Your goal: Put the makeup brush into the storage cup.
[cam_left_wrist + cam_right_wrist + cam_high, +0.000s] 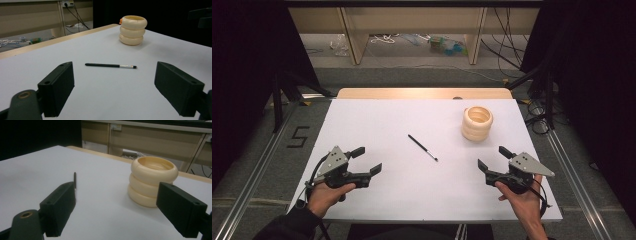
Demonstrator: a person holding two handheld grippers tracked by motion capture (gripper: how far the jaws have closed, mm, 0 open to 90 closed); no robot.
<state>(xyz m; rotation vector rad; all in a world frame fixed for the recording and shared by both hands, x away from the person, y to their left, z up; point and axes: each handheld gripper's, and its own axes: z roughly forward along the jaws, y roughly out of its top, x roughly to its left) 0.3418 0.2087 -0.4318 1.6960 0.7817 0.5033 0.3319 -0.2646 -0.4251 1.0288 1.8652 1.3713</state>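
A thin black brush with a silver ferrule lies flat near the middle of the white table. A cream ribbed holder, shaped like three stacked rings and hollow on top, stands upright at the back right. My left gripper rests at the front left, open and holding nothing; in its own view the brush lies ahead between the jaws and the holder stands farther back. My right gripper sits at the front right, open too, with the holder close ahead and the brush's handle at its left jaw.
The white table top ends in a wooden strip at the far side. Beyond it stand wooden shelf legs with cables and small items on the floor. Metal rails run along both sides, and black curtains hang left and right.
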